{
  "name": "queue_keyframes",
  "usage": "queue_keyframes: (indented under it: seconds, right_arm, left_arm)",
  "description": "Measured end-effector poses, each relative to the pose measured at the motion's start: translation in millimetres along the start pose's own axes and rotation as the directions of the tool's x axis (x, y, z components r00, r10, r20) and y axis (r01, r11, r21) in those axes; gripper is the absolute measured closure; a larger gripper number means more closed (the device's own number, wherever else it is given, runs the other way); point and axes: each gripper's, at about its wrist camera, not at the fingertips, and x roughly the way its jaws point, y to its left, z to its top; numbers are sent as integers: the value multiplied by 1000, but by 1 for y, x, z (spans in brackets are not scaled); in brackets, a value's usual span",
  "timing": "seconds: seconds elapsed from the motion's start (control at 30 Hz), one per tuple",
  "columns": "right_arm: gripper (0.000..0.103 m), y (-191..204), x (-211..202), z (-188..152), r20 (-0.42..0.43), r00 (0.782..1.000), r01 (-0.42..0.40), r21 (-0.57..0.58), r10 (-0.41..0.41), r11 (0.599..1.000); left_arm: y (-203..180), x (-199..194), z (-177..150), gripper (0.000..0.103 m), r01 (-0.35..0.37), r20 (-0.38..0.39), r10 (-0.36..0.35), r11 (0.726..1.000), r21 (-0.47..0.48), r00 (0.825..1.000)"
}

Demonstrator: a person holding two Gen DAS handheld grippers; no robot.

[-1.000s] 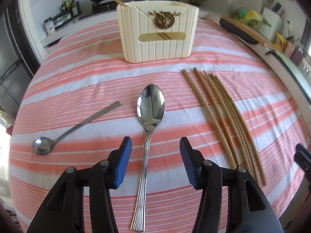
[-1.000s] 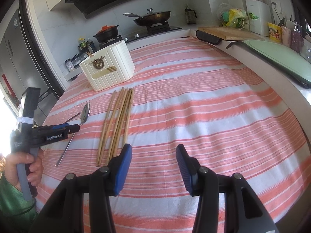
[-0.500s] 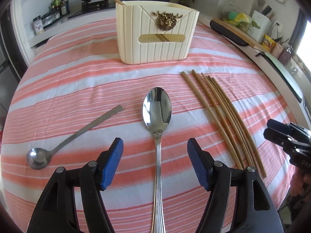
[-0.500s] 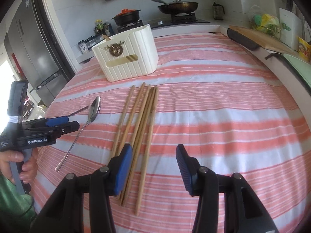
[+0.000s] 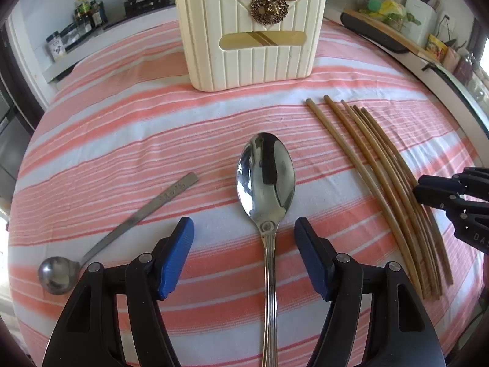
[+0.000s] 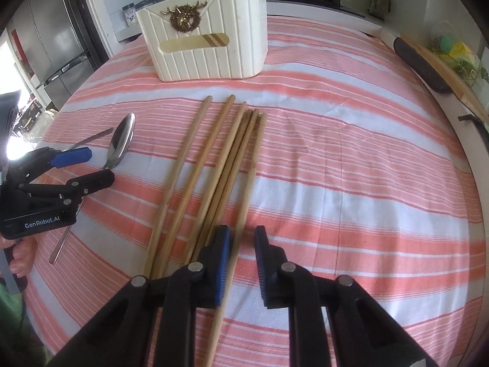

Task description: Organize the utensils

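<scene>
On the striped tablecloth (image 5: 122,128) nearly everything is still out. The left gripper (image 5: 244,253), jaws wide, straddles the large spoon (image 5: 266,177); the right gripper (image 6: 241,257), half-closed, brackets one of the chopsticks (image 6: 214,165) — grip unclear. The small spoon (image 5: 58,273) lies untouched, the cream holder (image 5: 250,58) stands beyond — seemingly one stick inside.

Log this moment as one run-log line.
left gripper: open, straddling large spoon | right gripper: open over chopsticks | small ladle: on cloth | holder: upright

two low wrist views, shared holder (image 5: 250,30)
</scene>
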Motion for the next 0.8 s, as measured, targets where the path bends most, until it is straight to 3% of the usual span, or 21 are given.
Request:
queue_keyframes:
  seconds: [0.23, 0.27, 0.3, 0.33, 0.5, 0.63, 0.8]
  right_arm:
    - [87, -10, 18, 34, 1, 1000, 10, -20, -10, 1000]
    - [87, -11, 22, 40, -3, 1000, 11, -25, -11, 1000]
    - [88, -12, 26, 48, -3, 1000, 7, -25, -7, 1000]
    - [90, -13, 30, 55, -6, 1000, 1, -23, -1, 1000]
    - [96, -23, 39, 79, -6, 999, -46, 43, 46, 998]
    - [96, -22, 3, 75, 110, 991, -88, 57, 82, 994]
    - [96, -11, -58, 63, 255, 962, -110, 31, 99, 993]
  left_arm:
    - [-13, 12, 19, 34, -38, 5, 38, 999, 31, 999]
    - [-15, 13, 22, 40, -32, 6, 32, 999, 31, 999]
    - [-15, 14, 24, 55, -7, 8, 7, 1000, 26, 1000]
    - [-16, 15, 28, 61, 9, 11, -10, 1000, 23, 1000]
    - [-9, 12, 33, 62, 17, 41, -17, 1000, 0, 999]
    - [3, -26, 26, 62, 37, 148, -32, 999, -35, 988]
    - [11, -79, 14, 62, 61, 264, -40, 996, -70, 964]
